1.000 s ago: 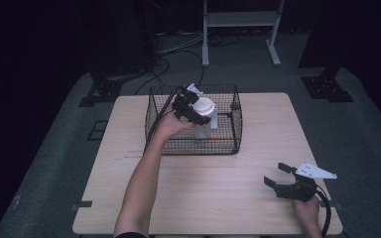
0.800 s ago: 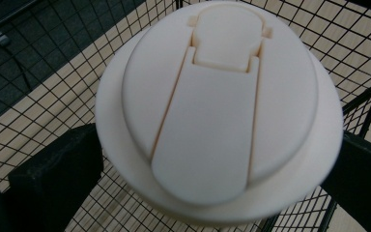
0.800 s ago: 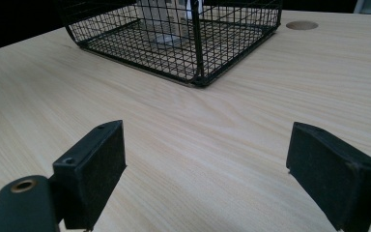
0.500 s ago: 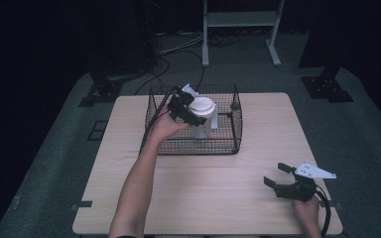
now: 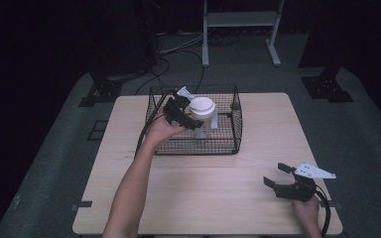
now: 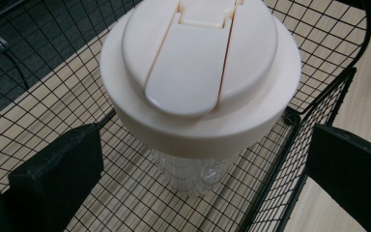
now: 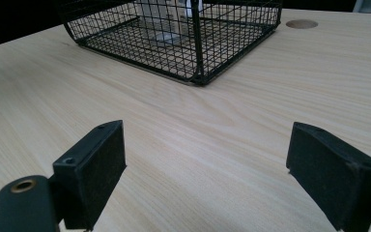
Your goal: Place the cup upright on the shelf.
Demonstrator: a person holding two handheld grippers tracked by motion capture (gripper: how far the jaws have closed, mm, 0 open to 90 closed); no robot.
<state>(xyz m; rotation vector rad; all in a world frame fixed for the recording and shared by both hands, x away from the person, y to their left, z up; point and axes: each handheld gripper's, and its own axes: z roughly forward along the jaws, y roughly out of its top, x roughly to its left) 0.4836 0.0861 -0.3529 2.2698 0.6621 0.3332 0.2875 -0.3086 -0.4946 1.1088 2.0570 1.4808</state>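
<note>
While 2 grippers gape, 1 cup [image 5: 202,115], 1 basket [image 5: 236,130]

Cream lid [image 6: 200,72] hides the cup's upper body; basket [image 6: 319,92] cropped.

A clear cup [image 5: 202,119] with a cream flip-top lid — upright inside the black wire basket [image 5: 228,144].

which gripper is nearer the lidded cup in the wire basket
The left. The left gripper sits at the lidded cup inside the wire basket, jaws open on either side of its clear body. The right gripper rests apart, open, over the table's near right corner.
</note>
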